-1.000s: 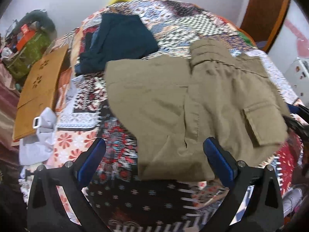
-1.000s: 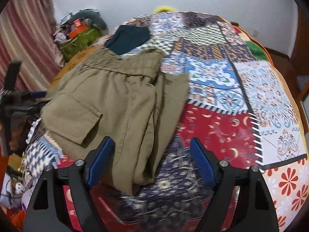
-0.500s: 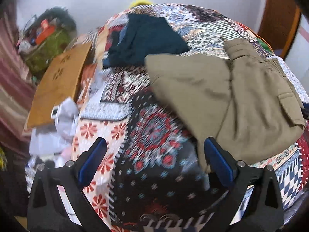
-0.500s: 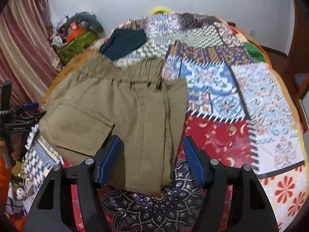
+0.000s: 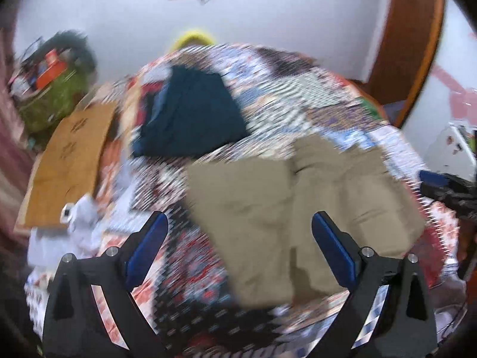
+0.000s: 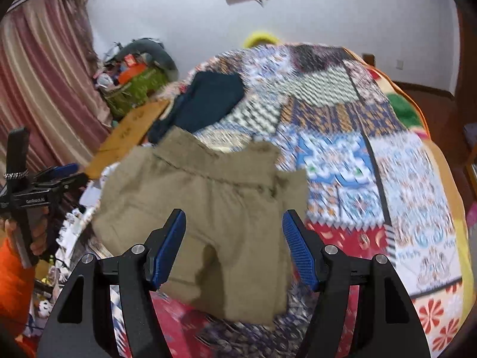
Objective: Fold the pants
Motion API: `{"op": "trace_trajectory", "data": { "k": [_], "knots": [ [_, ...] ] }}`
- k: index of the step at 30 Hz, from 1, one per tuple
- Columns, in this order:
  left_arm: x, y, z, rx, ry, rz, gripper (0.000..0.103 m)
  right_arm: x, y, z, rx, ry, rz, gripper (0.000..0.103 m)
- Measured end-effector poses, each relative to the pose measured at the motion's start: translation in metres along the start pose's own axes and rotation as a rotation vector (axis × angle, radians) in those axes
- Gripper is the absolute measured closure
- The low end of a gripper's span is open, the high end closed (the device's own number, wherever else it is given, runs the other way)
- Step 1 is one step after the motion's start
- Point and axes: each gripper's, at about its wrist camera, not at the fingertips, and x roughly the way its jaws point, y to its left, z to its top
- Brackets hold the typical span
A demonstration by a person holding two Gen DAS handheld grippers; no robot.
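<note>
The khaki pants (image 5: pixel 298 208) lie folded in a rough rectangle on the patchwork bedspread (image 6: pixel 372 155); they also show in the right wrist view (image 6: pixel 214 208). My left gripper (image 5: pixel 240 238) is open and empty, held above the bed near the pants' front left edge. My right gripper (image 6: pixel 234 232) is open and empty, above the pants' near edge. The left gripper shows at the left edge of the right wrist view (image 6: pixel 56 176), and the right gripper at the right edge of the left wrist view (image 5: pixel 438 182).
A folded dark blue garment (image 5: pixel 190 119) lies on the bed behind the pants, also in the right wrist view (image 6: pixel 208 98). A brown board (image 5: pixel 68 161) and white cloth (image 5: pixel 77 217) sit at the bed's left. A cluttered green bag (image 6: pixel 134 86) and curtain (image 6: pixel 38 89) stand beyond.
Both grippers have drawn back and tilted up from the pants, showing more wall. The left view swung right again, bringing the pants back between its fingers. Pants lie as before.
</note>
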Motion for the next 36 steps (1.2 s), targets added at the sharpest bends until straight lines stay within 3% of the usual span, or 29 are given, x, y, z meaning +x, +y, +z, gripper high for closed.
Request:
{"op": "trace_trajectory", "data": {
  "k": [2,4,9,11,14,19,23,25,26,32,36],
  "knots": [
    [0.004,-0.019,0.012,0.031,-0.021,-0.048,0.005,0.003,0.009,0.007,-0.027,-0.014,0.021,0.039],
    [0.01,-0.034,0.019,0.057,-0.028,-0.091,0.011,0.008,0.016,0.011,-0.04,-0.021,0.05,0.039],
    [0.041,-0.062,0.022,0.119,0.035,-0.175,0.049,0.027,0.023,0.011,-0.064,0.024,0.082,0.048],
    [0.058,-0.066,0.015,0.127,0.091,-0.203,0.058,0.039,0.021,0.006,-0.061,0.061,0.09,0.052],
    [0.079,-0.062,-0.001,0.125,0.142,-0.195,0.059,0.057,0.015,-0.005,-0.054,0.121,0.077,0.055],
    [0.067,-0.051,-0.01,0.108,0.118,-0.22,0.059,0.05,0.002,-0.013,-0.032,0.109,0.065,0.06],
    [0.055,-0.041,-0.018,0.114,0.109,-0.194,0.067,0.043,-0.006,-0.023,-0.027,0.119,0.065,0.063],
    [0.05,-0.034,-0.022,0.113,0.104,-0.142,0.064,0.037,-0.006,-0.027,-0.041,0.119,0.042,0.063],
    [0.049,-0.028,-0.024,0.103,0.107,-0.127,0.058,0.034,-0.006,-0.03,-0.046,0.12,0.038,0.063],
    [0.044,0.011,-0.039,-0.034,0.129,-0.164,0.05,0.024,-0.015,-0.041,-0.034,0.123,-0.018,0.063],
    [0.04,0.012,-0.044,-0.042,0.127,-0.153,0.047,0.02,-0.027,-0.049,0.006,0.13,-0.058,0.061]
  ]
}}
